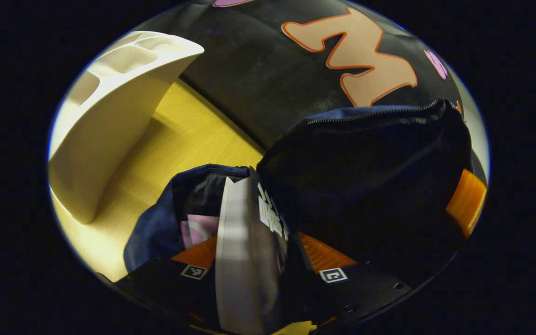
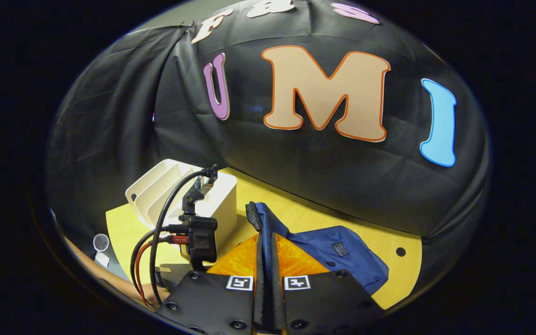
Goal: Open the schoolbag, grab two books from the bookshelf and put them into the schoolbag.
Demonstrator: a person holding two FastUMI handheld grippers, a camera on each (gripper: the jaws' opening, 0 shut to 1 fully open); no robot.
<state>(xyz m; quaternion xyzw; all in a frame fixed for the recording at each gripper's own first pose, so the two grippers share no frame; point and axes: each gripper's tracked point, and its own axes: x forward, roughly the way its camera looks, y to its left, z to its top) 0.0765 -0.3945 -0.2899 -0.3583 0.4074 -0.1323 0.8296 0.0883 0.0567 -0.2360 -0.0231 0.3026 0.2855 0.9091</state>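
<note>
In the left gripper view, my left gripper (image 1: 258, 253) is shut on a book (image 1: 240, 232) with a dark cover and grey page edges. The book stands on edge in the open mouth of the navy schoolbag (image 1: 370, 172). Something pink (image 1: 197, 230) lies inside the bag beside it. In the right gripper view, my right gripper (image 2: 266, 246) is shut on the schoolbag's zipper edge (image 2: 255, 216) and holds it up. The rest of the schoolbag (image 2: 338, 253) lies flat on the table. The left gripper (image 2: 200, 237), with its cables, hovers beside the bag.
A white bookshelf (image 1: 110, 121) with slotted dividers stands on the yellow wooden table (image 1: 189, 135), left of the bag; it is also in the right gripper view (image 2: 165, 193). A small clear cup (image 2: 101, 242) sits near the table's left corner. The black cloth wall rises just behind.
</note>
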